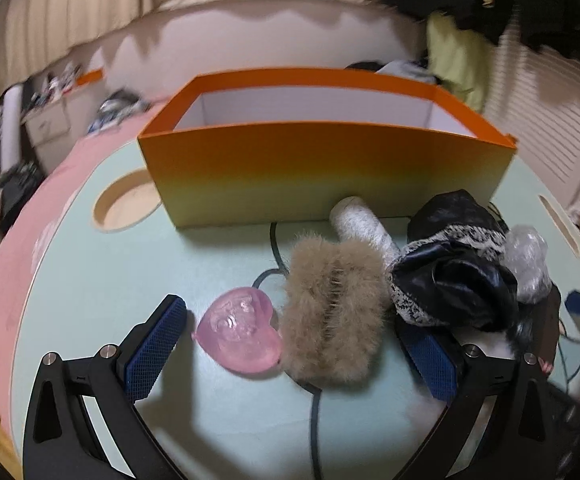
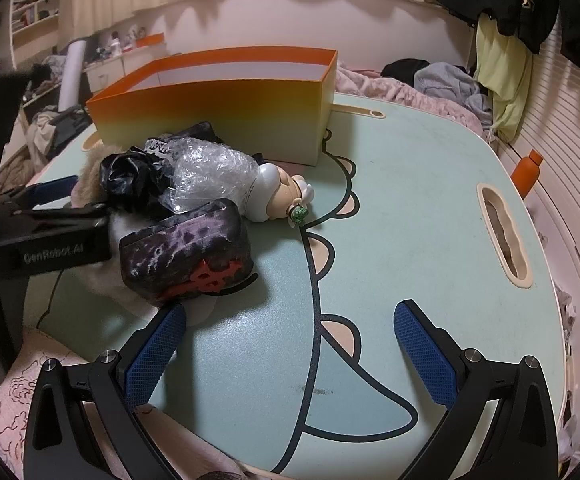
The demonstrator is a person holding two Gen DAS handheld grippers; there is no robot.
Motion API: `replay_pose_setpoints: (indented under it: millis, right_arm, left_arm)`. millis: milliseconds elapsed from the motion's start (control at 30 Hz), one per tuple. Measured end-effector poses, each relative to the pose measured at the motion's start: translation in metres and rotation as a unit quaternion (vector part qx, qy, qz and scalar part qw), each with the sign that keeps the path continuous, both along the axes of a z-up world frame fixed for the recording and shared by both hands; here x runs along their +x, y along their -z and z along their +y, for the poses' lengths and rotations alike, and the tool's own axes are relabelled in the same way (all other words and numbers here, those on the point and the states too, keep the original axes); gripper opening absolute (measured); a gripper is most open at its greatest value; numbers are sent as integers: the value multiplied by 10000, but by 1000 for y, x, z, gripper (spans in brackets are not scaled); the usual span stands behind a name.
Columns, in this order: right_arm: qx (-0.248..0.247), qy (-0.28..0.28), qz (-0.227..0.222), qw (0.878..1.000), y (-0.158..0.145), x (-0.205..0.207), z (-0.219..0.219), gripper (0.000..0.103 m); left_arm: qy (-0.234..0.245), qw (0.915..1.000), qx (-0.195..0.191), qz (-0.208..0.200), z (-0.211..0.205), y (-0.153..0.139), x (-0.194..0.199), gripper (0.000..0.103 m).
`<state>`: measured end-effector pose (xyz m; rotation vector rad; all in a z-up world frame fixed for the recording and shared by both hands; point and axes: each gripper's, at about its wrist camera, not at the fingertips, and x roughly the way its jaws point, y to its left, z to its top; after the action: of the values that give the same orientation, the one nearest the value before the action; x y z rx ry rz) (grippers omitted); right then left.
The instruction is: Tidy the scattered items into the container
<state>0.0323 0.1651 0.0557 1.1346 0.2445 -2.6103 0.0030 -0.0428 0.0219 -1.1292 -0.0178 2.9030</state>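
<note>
An open orange box (image 1: 322, 160) stands at the back of the pale green table (image 1: 110, 280); it also shows in the right wrist view (image 2: 210, 116). My left gripper (image 1: 296, 332) is open, its fingers around a furry tan hair clip (image 1: 332, 316) and a pink heart-shaped piece (image 1: 242, 330). Behind lie a white roll (image 1: 364, 222), a black scrunchie (image 1: 450, 276) and a bubble-wrapped item (image 1: 528, 264). My right gripper (image 2: 290, 336) is open and empty over bare table. To its left lie a dark purple pouch (image 2: 188, 258), the bubble-wrapped item (image 2: 210, 176) and a white figurine (image 2: 278, 192).
The table has a round cup hole (image 1: 124, 204) at its left and a slot handle (image 2: 504, 234) at its right. An orange bottle (image 2: 526, 172) stands beyond the right edge. Pink bedding and clothes surround the table. The left gripper's black body (image 2: 50, 240) shows in the right wrist view.
</note>
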Motion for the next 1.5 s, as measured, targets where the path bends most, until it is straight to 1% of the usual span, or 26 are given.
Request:
replay_pose_setpoints:
  millis: [67, 167, 233, 400, 1500]
  right_arm:
    - [17, 3, 7, 10000, 0, 0, 0, 103]
    - [14, -1, 10, 10000, 0, 0, 0, 103]
    - [13, 1, 6, 10000, 0, 0, 0, 103]
    - [7, 6, 9, 10000, 1, 2, -3, 103]
    - [4, -1, 10, 10000, 3, 4, -2, 103]
  left_arm:
    - [96, 9999, 12, 50, -4, 0, 4, 103]
    - [75, 9999, 6, 83, -6, -1, 7, 103]
    - [-56, 9999, 17, 86, -6, 2, 7, 103]
    - [22, 10000, -2, 89, -7, 3, 9, 103]
    - [15, 10000, -7, 91, 1, 4, 9, 103]
